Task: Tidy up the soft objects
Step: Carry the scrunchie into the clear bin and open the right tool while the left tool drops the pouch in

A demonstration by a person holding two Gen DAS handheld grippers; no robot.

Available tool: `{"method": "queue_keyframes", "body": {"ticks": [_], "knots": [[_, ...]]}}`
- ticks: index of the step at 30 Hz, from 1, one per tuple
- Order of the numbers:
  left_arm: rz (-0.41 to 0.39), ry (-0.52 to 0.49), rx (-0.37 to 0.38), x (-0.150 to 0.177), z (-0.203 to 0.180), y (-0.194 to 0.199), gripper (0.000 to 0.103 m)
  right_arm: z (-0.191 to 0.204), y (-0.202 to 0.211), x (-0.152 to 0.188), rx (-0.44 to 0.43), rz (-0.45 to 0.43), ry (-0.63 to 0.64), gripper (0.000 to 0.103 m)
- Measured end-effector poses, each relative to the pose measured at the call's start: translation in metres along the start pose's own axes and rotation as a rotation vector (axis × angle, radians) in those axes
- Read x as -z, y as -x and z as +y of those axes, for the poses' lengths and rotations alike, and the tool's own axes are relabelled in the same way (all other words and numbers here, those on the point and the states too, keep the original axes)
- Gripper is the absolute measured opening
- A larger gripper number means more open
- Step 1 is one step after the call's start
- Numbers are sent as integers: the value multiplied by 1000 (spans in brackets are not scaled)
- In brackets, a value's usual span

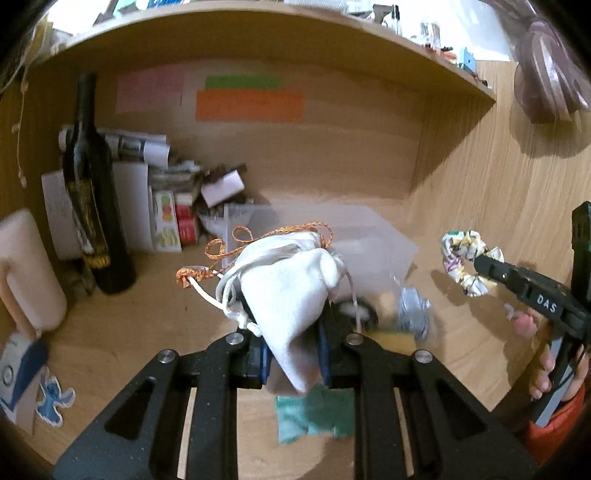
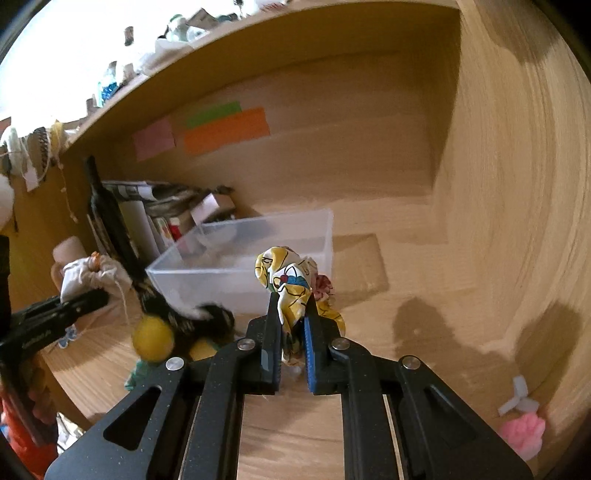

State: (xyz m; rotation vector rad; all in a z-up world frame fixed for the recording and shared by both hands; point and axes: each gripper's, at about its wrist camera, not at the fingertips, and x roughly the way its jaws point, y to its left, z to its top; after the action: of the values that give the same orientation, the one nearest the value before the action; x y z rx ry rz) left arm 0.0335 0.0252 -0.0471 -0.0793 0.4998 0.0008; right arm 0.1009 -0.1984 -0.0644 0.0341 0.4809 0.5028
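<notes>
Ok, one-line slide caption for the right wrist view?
Right gripper grips a patterned scrunchie before the clear plastic bin.

Home study nook: wooden desk [image 1: 461,206] under shelf [image 1: 280,33], wine bottle [image 1: 92,192], stacked papers [image 1: 147,147], sticky notes [image 1: 249,105].

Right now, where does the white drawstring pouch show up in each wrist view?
Left wrist: white drawstring pouch at centre, clamped in the left hand-held gripper.
Right wrist: the pouch at the left edge, at that gripper's tip.
Shared landmark: the clear plastic bin, behind the pouch in both views.
</notes>
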Motion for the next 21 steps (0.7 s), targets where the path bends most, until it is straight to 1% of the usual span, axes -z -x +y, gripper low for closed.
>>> {"method": "queue_keyframes", "body": {"ticks": [8,15,18,21], "knots": [[-40,-39,9,-29,-7,-16,20,12,-11,-10,-44,-13,15,9],[-71,-30,25,-65,-2,-32,20,15,-22,-31,-59,-38,31,9],[-71,-20,26,-76,2,-40,20,17,-27,-43,-65,-53,42,9],[-55,-21,18,-83,5,-51,20,21,-35,-54,-65,-59,62,9]]}}
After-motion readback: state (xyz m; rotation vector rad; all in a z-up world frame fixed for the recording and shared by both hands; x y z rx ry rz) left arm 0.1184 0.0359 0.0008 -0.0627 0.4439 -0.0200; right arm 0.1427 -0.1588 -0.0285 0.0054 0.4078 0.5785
